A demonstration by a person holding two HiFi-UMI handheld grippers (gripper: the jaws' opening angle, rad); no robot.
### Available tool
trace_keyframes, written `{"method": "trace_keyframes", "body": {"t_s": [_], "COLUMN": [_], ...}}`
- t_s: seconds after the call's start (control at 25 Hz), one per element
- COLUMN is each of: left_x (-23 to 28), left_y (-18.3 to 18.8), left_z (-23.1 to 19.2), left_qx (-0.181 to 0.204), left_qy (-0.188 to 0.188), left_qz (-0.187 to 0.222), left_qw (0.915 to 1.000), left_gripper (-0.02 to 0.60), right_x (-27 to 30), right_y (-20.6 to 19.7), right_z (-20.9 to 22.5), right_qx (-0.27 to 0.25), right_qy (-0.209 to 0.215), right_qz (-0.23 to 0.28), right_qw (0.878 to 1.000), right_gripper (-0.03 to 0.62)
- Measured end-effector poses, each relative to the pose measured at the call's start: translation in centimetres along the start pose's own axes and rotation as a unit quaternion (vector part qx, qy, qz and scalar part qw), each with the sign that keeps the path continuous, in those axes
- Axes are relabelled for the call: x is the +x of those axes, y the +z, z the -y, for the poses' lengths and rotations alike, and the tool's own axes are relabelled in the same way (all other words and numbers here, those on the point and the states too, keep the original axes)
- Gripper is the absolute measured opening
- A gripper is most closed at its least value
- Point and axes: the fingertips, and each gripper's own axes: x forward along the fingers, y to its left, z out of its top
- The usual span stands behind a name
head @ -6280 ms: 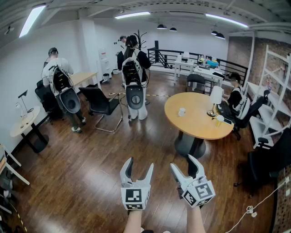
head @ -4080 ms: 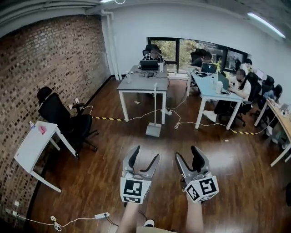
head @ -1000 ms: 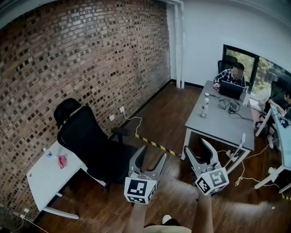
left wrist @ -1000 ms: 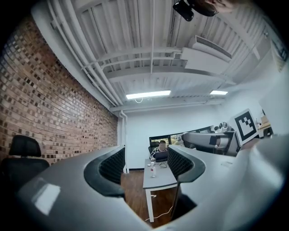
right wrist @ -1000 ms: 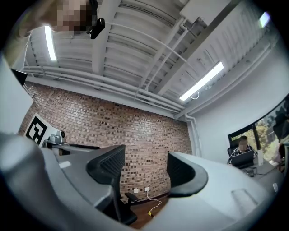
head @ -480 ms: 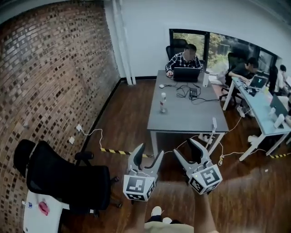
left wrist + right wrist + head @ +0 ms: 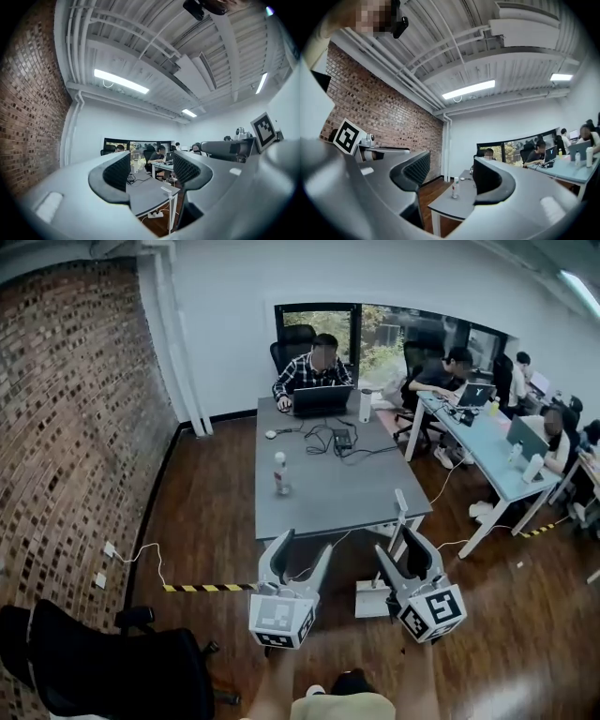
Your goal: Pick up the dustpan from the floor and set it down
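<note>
Daylight between the jaws on both sides: the left gripper [image 7: 302, 546] and the right gripper [image 7: 401, 555] are each spread wide, held roughly level, and neither has hold of anything. Only the room shows through the gaps in the two gripper views.

The dustpan [image 7: 371, 599] is on the floor just ahead, by the near corner of the grey desk [image 7: 328, 498]. Its thin handle [image 7: 399, 514] stands upright beside the desk leg. In the head view the right gripper overlaps part of it, so I can't tell whether it leans on the desk or stands free.

Here's the danger. That slim upright handle is a narrow target for wide jaws, and a glancing pad could tip the whole thing over with a clatter. Coming in too high risks knocking the desk edge. That could wobble the bottle [image 7: 279, 472] on top.

Down low, a white cable [image 7: 448, 546] trails across the wood and a power strip [image 7: 155, 214] lies under the desk. A lifted pan could catch either of them. There's also a person at a laptop [image 7: 314, 371] at the far end, so a hard bump on the desk would disturb them.
</note>
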Motion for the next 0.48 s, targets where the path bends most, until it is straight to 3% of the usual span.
{"method": "trace_keyframes", "body": {"t_s": [0.28, 0.48], "left_x": [6.8, 14.2], "left_y": [-2.6, -4.6], "left_z": [-0.9, -2.6], "left_qx": [0.003, 0.008], "left_qy": [-0.037, -0.038], "left_qz": [-0.011, -0.023], "left_qw": [0.9992, 0.999], "left_gripper": [0.276, 0.277], "right_x": [4.5, 10.6], "right_y": [-2.2, -3.0], "right_z": [5.6, 9.5], "right_qx": [0.001, 0.004], "right_qy": [-0.044, -0.028], "right_qz": [0.0, 0.0], "right_qw": [0.999, 1.0], "right_gripper": [0.273, 0.273]}}
